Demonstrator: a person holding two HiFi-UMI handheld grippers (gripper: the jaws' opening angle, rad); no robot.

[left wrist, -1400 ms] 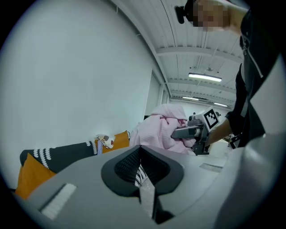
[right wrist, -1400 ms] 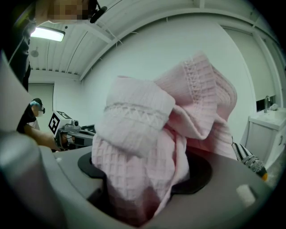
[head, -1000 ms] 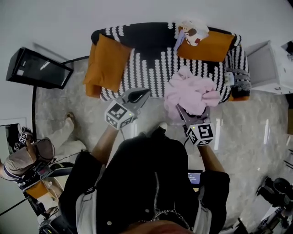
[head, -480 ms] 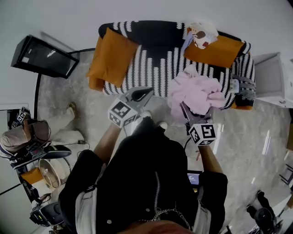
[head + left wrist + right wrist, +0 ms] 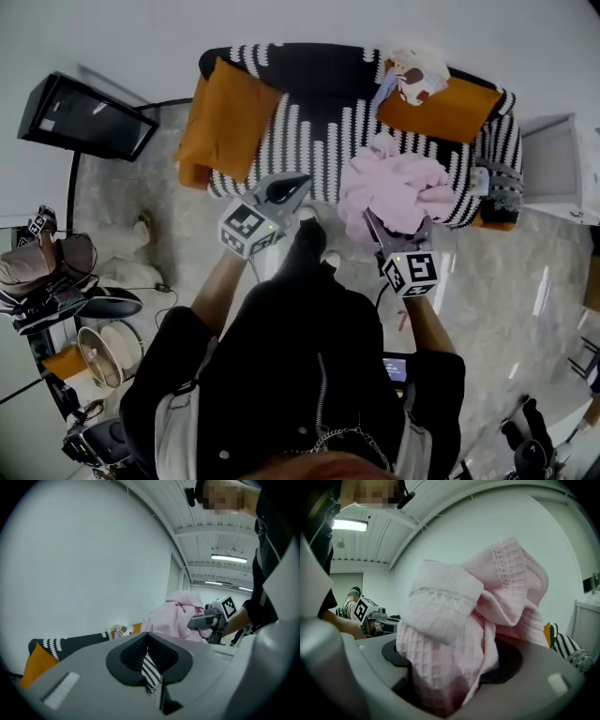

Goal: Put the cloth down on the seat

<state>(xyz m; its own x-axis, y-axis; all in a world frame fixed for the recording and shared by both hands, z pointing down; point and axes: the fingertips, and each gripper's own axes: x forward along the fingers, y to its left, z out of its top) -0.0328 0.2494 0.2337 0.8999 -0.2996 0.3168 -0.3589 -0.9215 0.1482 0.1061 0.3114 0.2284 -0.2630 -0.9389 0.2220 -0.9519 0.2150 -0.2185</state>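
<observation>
Bunched into a loose heap, the pink cloth [image 5: 394, 192] is held up by the right gripper [image 5: 398, 225] over the right-hand part of the striped seat [image 5: 314, 145], near its front edge. It has not yet been laid down. In the right gripper view, the jaws are seen standing wide, pressed on a thick wad of the waffle-weave fabric [image 5: 450, 639]. The rest is piled above and in front of them. The wide stance is judged to be forced by the bulk of the gathered folds rather than by any slackening of the grip.

The left gripper [image 5: 286, 187] is kept level beside it, above the front of the seat and well apart from the cloth. Its jaws are drawn close together, so that only a narrow slit of the striped upholstery is seen between them. Nothing is carried there. It is probably held ready to help spread or steady the fabric.

An orange cushion [image 5: 225, 117] is propped at the left end of the sofa. Another [image 5: 441, 108], with a soft toy [image 5: 412, 75] behind it, is set at the right. The middle of the seat is left bare, which is judged the likeliest landing place.
</observation>
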